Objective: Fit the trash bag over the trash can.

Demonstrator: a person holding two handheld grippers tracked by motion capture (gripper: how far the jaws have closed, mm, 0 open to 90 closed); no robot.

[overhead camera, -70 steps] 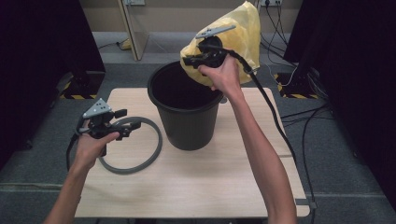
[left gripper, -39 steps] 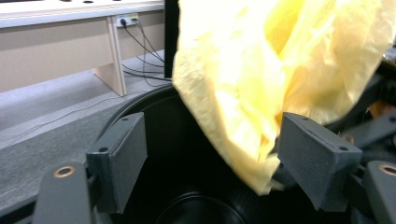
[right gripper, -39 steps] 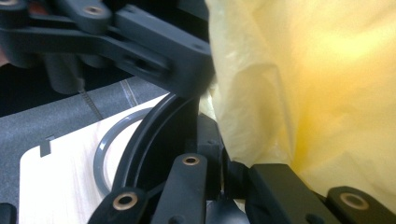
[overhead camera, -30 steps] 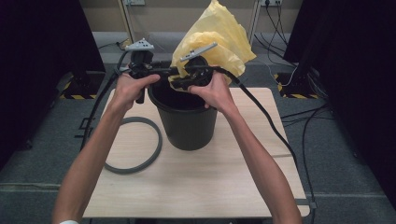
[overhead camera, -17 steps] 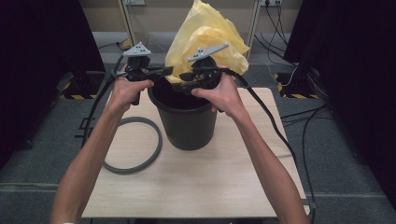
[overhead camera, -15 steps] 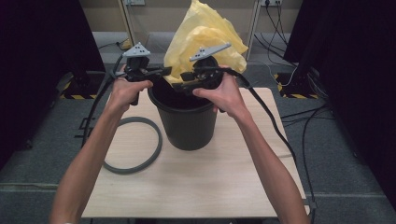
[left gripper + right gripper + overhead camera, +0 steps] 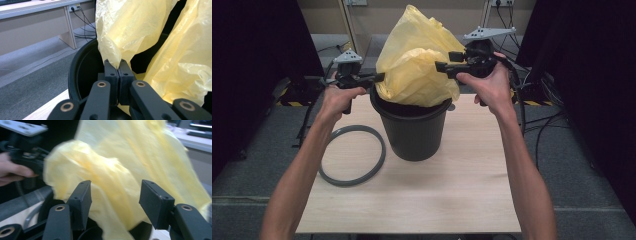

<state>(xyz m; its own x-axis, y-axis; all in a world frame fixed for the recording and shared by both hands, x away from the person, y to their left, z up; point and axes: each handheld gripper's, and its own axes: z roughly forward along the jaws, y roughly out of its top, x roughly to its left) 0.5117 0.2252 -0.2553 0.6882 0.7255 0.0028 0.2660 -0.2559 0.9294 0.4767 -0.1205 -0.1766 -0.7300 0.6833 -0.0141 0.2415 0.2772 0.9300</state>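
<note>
A black bucket stands in the middle of the wooden table. A crumpled yellow plastic bag billows up out of its mouth. My left gripper is at the bucket's left rim, shut on an edge of the yellow bag. My right gripper hangs at the bag's upper right. Its jaws have just been opening and stand apart, clear of the bag that lies beyond them.
A grey ring lies flat on the table left of the bucket. Cables trail over the floor behind the table and at its right. Dark screens flank both sides. A desk leg stands beyond the bucket.
My right gripper has let go of the bag and moved up and to the right. My left gripper has shut on the bag's edge at the bucket's left rim.
</note>
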